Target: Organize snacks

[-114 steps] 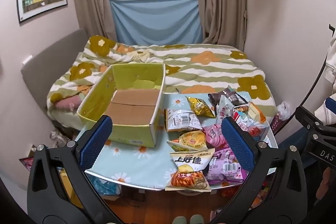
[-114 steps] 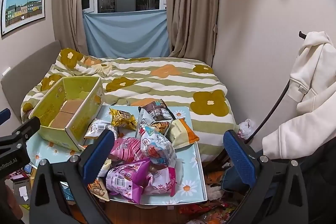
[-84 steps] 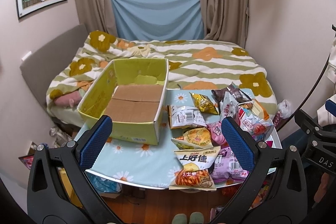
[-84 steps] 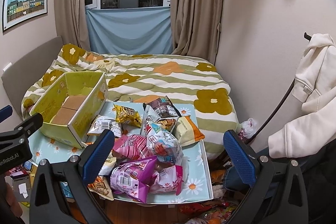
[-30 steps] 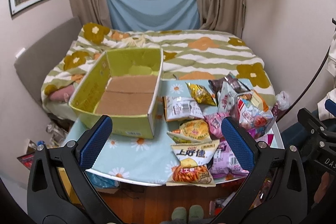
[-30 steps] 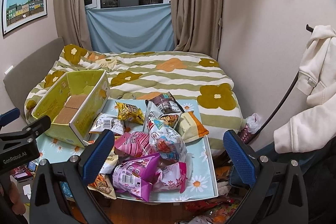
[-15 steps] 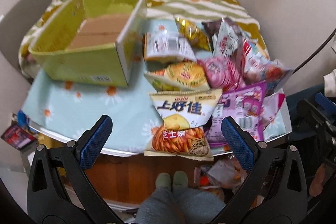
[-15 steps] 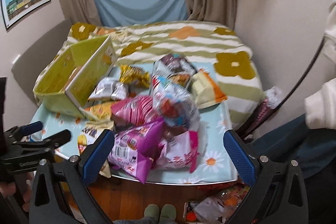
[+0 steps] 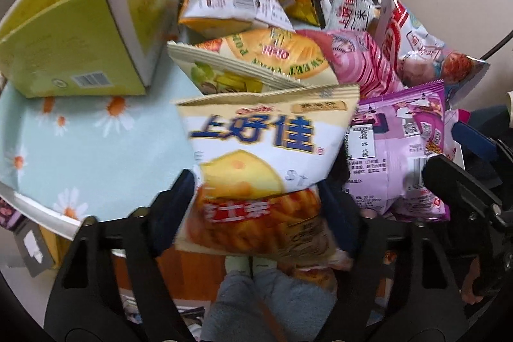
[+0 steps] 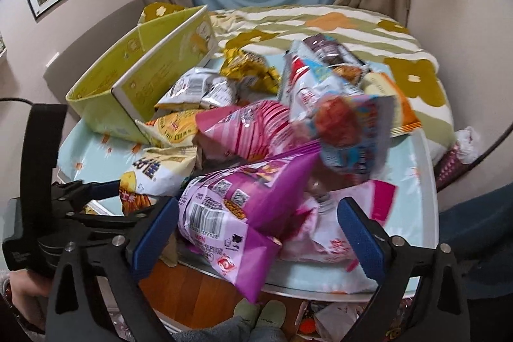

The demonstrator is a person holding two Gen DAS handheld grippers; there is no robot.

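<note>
Straddling the white-and-yellow cheese-stick snack bag (image 9: pixel 259 162), the left gripper (image 9: pixel 256 207) has its jaws against the bag's sides; the right gripper (image 10: pixel 256 229) gapes around the purple foil packet (image 10: pixel 237 213).

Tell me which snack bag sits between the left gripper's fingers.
The white cheese-stick bag with blue Chinese lettering, at the table's front edge. The left gripper flanks its lower half; the purple bag lies beside it, outside the fingers.

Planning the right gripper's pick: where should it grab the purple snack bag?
Grip the purple snack bag by its near end, which overhangs the table rim, coming straight from the front; the open right gripper straddles it, and other bags crowd its far end.
</note>
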